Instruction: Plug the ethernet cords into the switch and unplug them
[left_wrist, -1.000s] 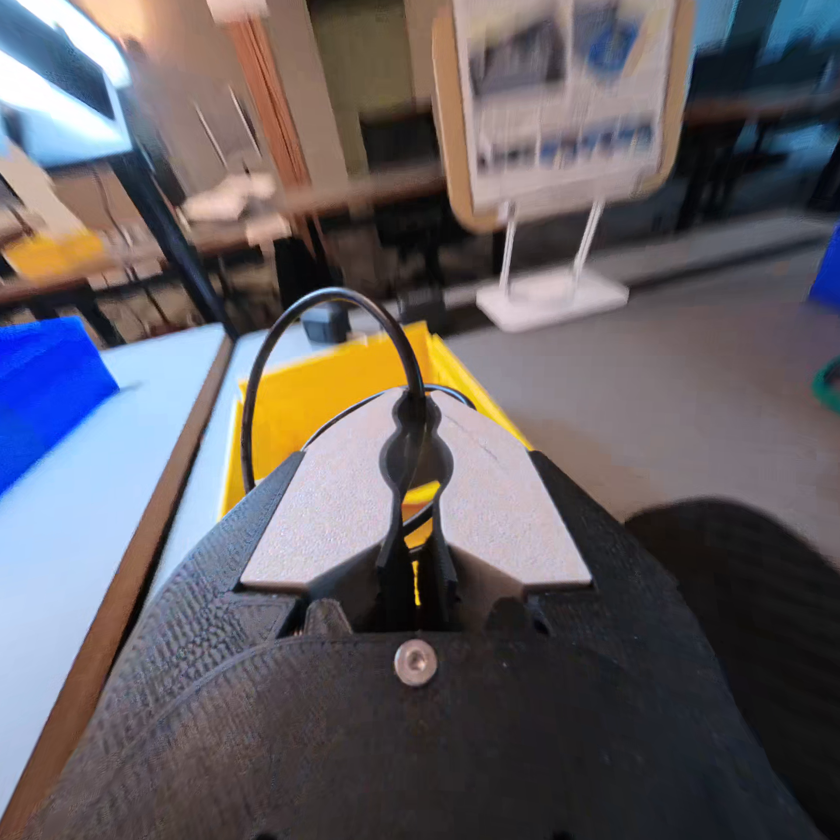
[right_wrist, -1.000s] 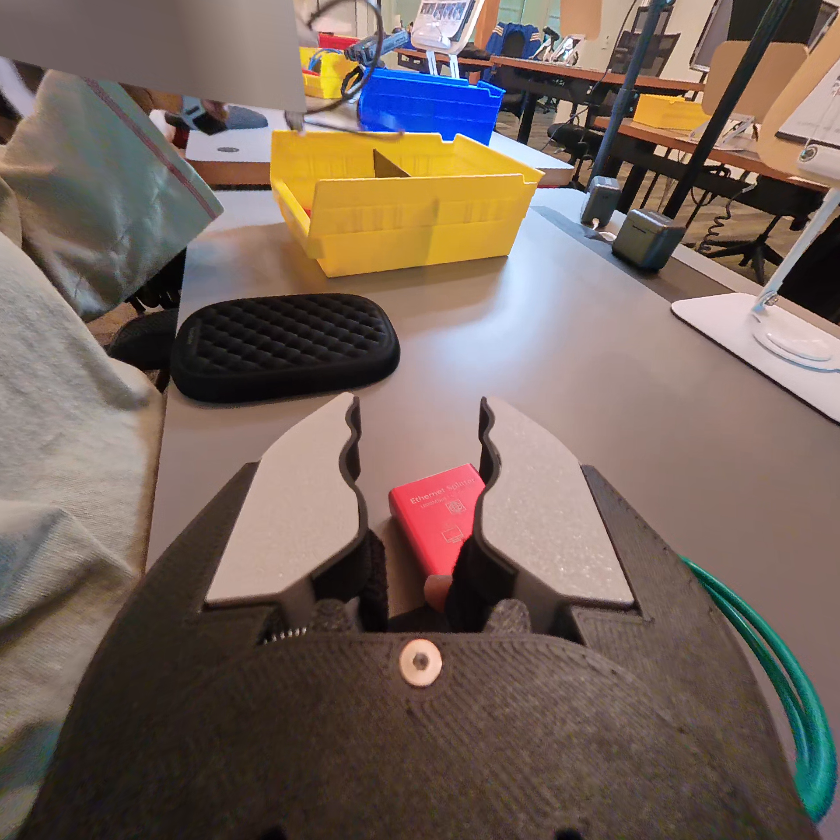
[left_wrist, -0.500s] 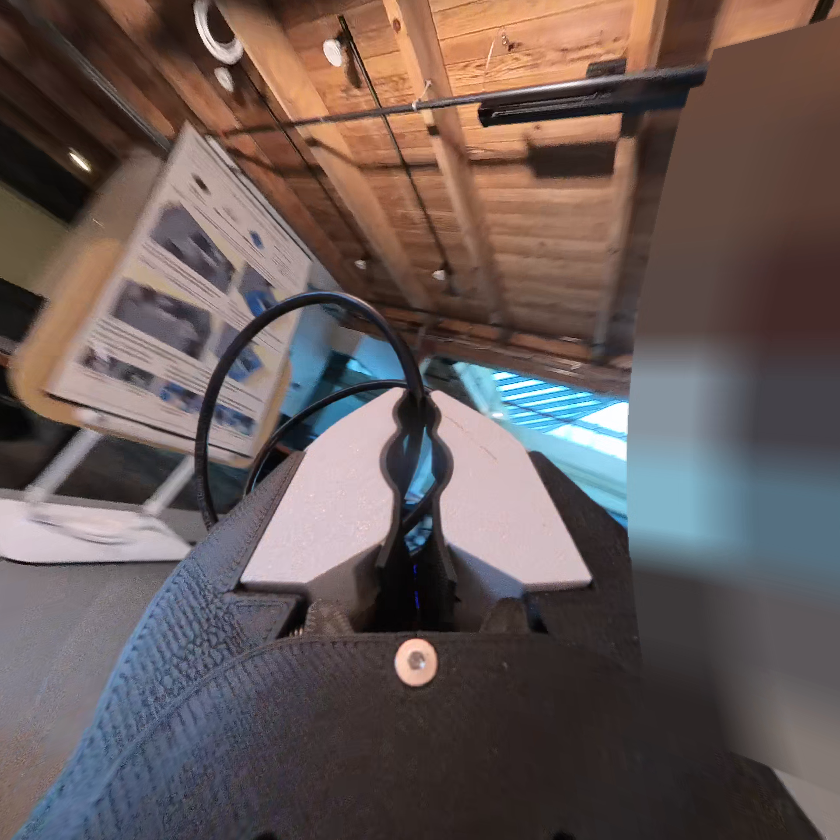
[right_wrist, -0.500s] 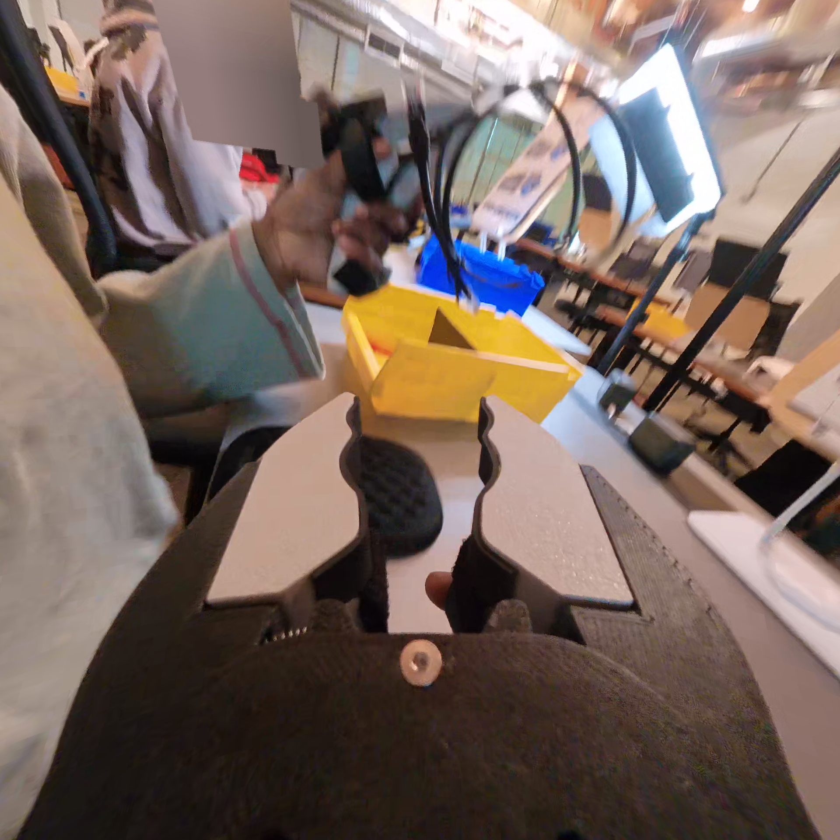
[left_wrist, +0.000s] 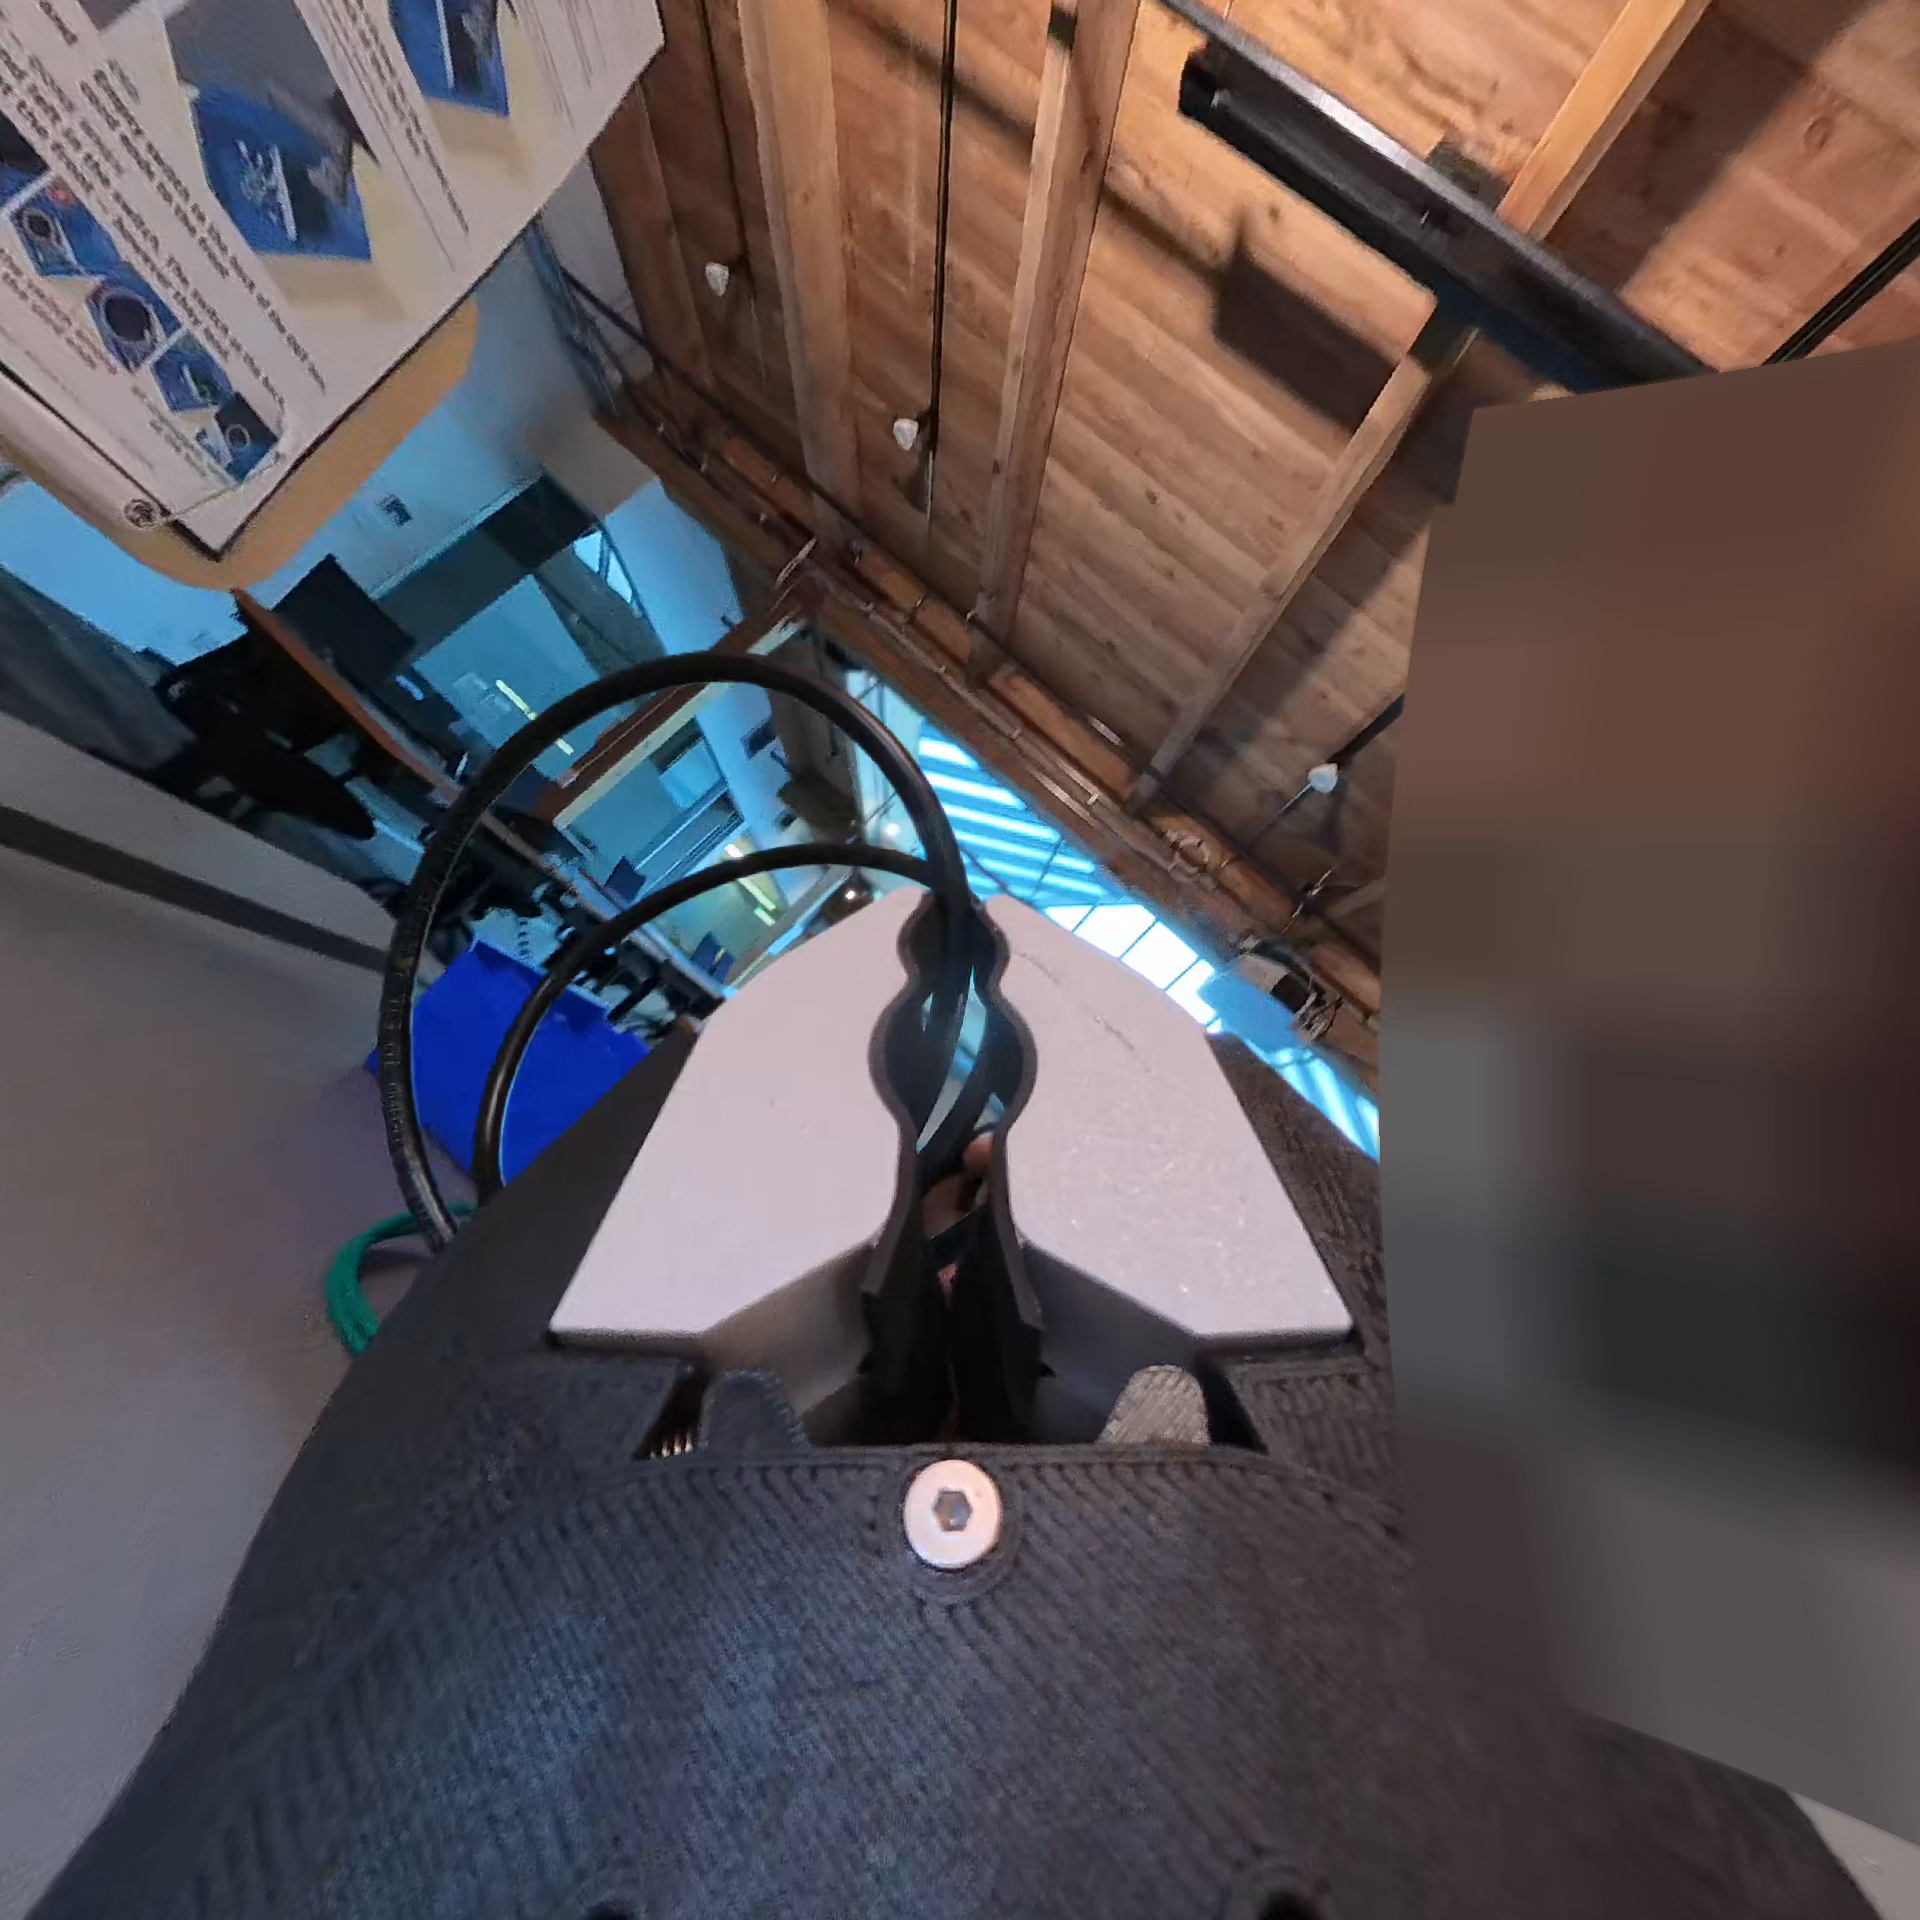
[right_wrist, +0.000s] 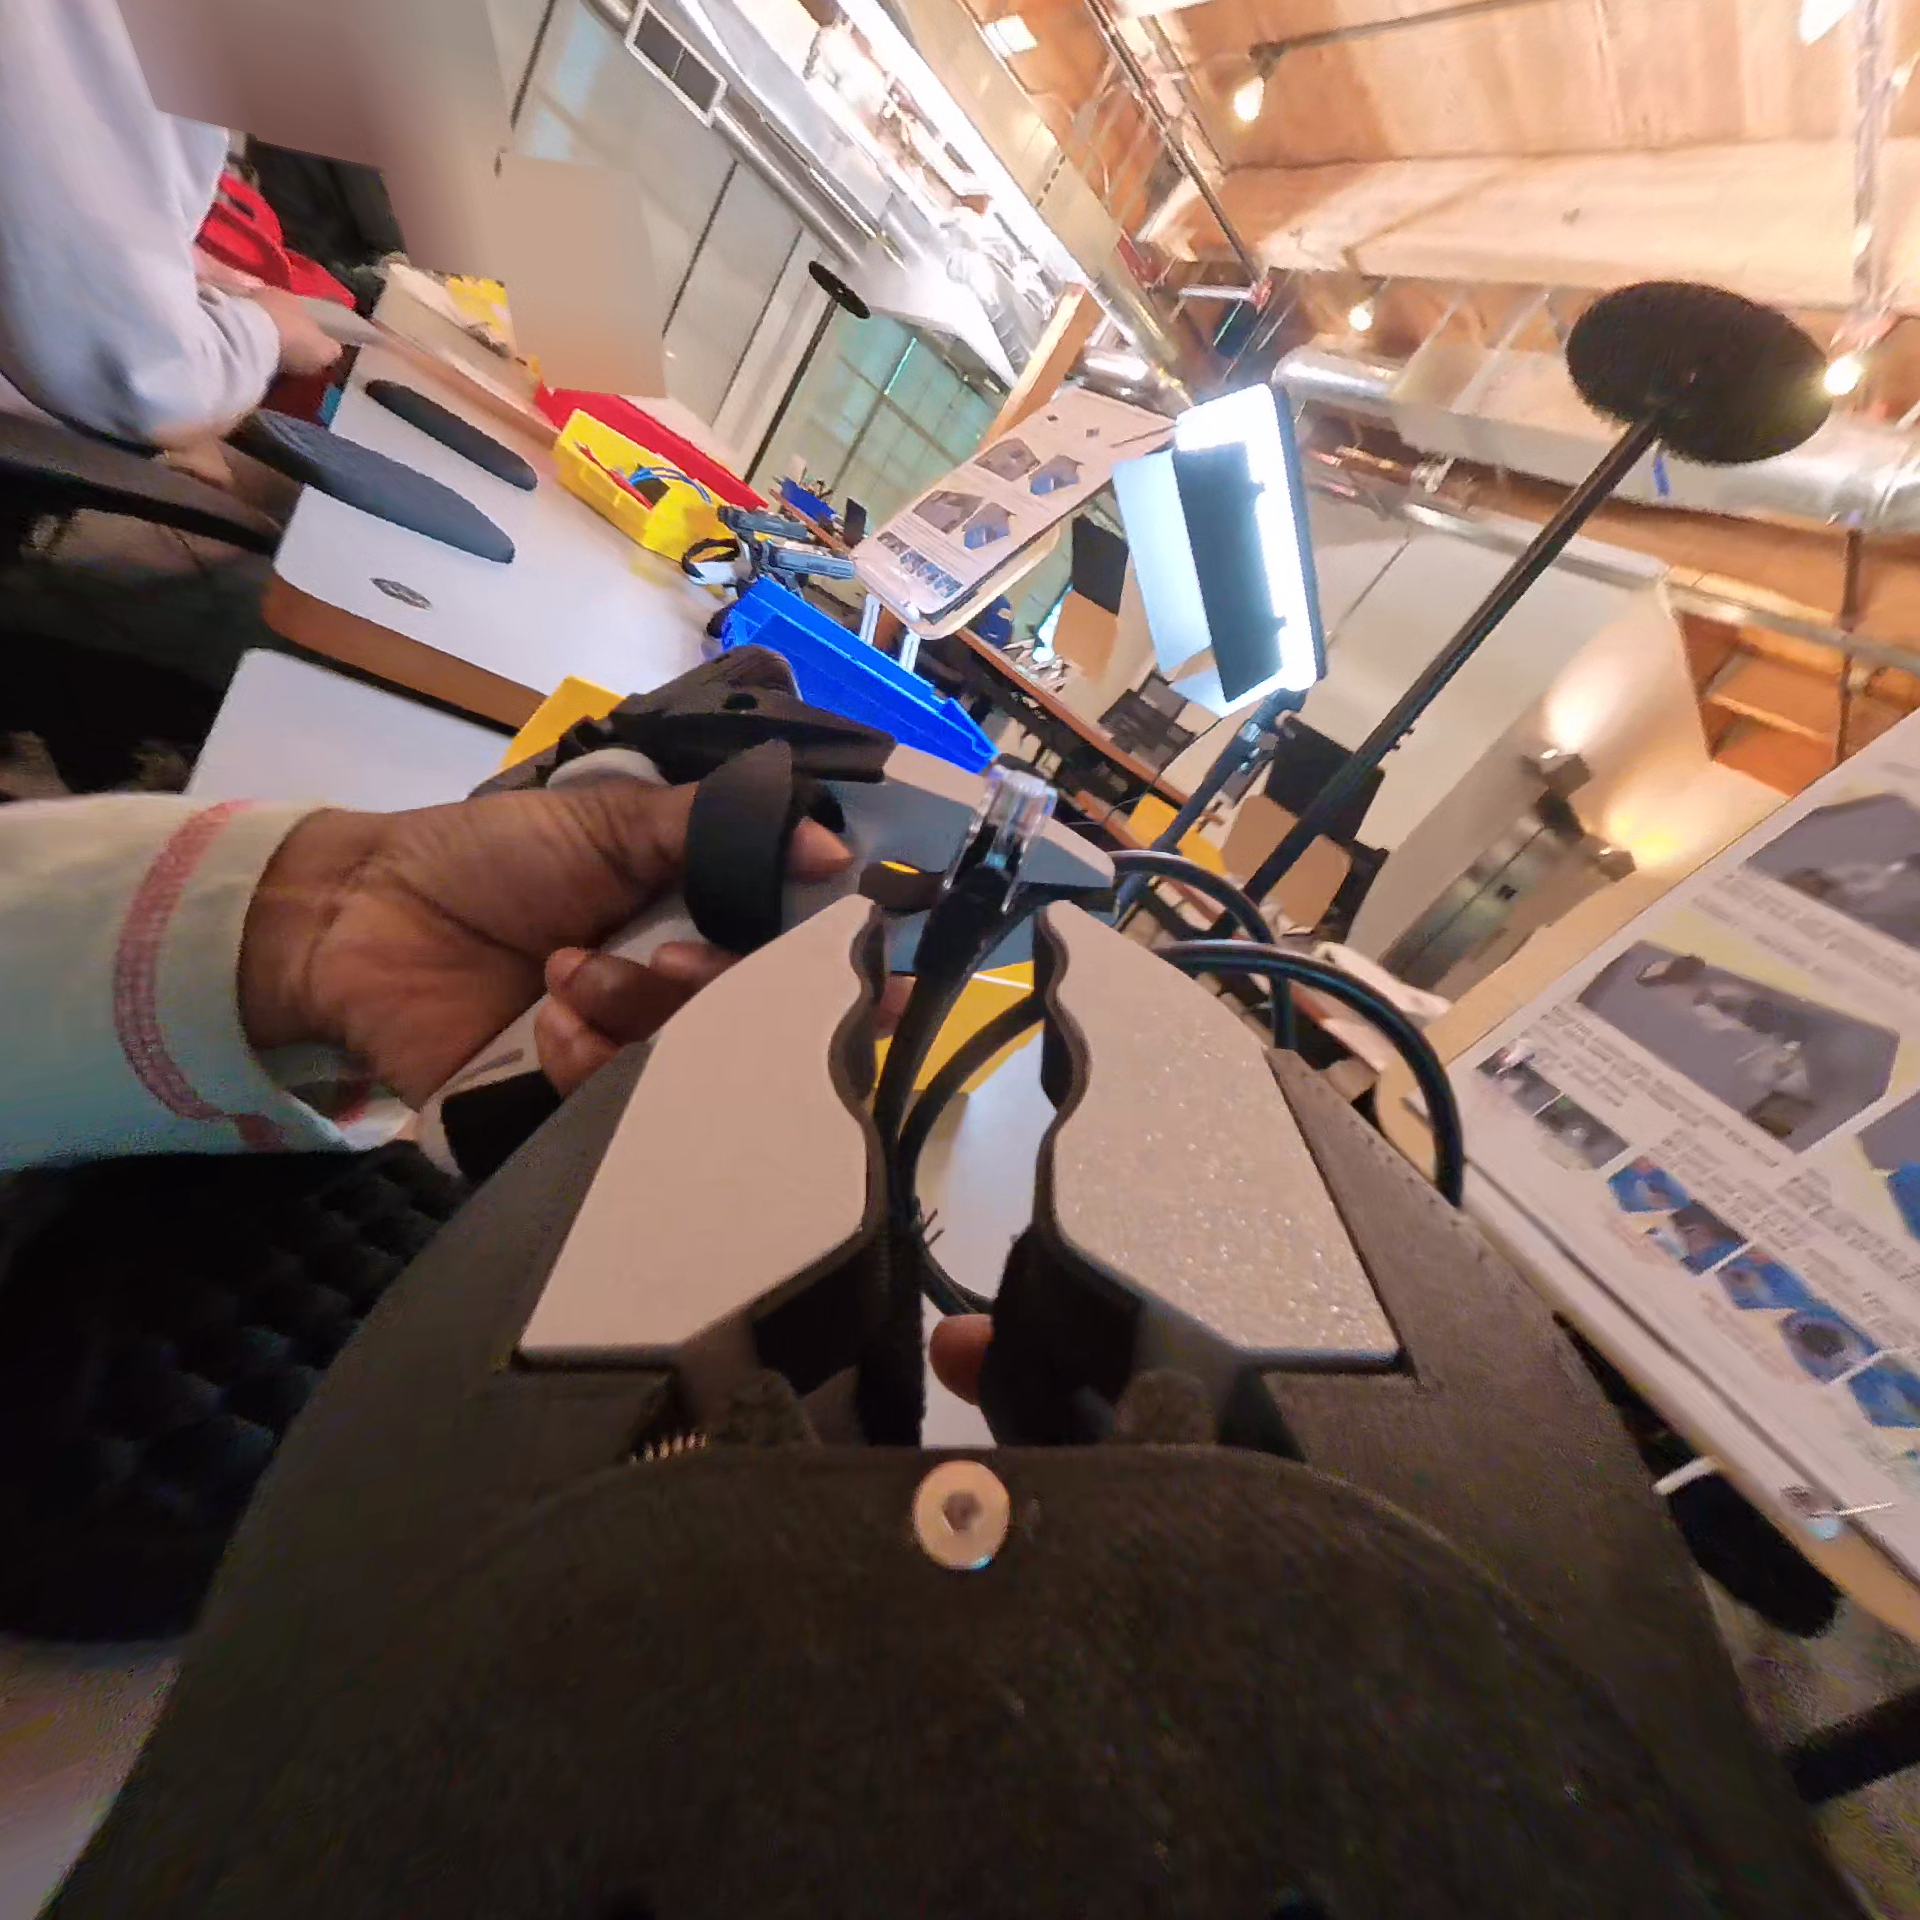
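My left gripper (left_wrist: 951, 914) is shut on a black ethernet cord (left_wrist: 717, 662) whose loops arc up and to the left of the fingers. In the right wrist view a hand holds that left gripper (right_wrist: 1039, 883) just past my right fingers, and the cord's clear plug (right_wrist: 1016, 816) sticks up from it. My right gripper (right_wrist: 956, 925) is open, and the black cord (right_wrist: 920, 997) runs down between its spread jaws without being clamped. A green cord (left_wrist: 353, 1288) lies on the table at the lower left. The switch is out of view.
A yellow bin (right_wrist: 561, 707) and a blue bin (right_wrist: 842, 675) stand on the table behind the left gripper. A poster on a stand (right_wrist: 1714, 1091) is close on the right. A black padded rest (right_wrist: 104, 1351) lies at the left. A lit panel (right_wrist: 1236, 561) stands farther back. Tip to tip, the grippers are about 5 cm apart. From the right gripper's tips to the black padded rest (right_wrist: 104, 1351) is close to 20 cm.
Both grippers have lifted and tilted up off the table. The right gripper left the red switch and came up to the left gripper, so the black cord now runs between its jaws.
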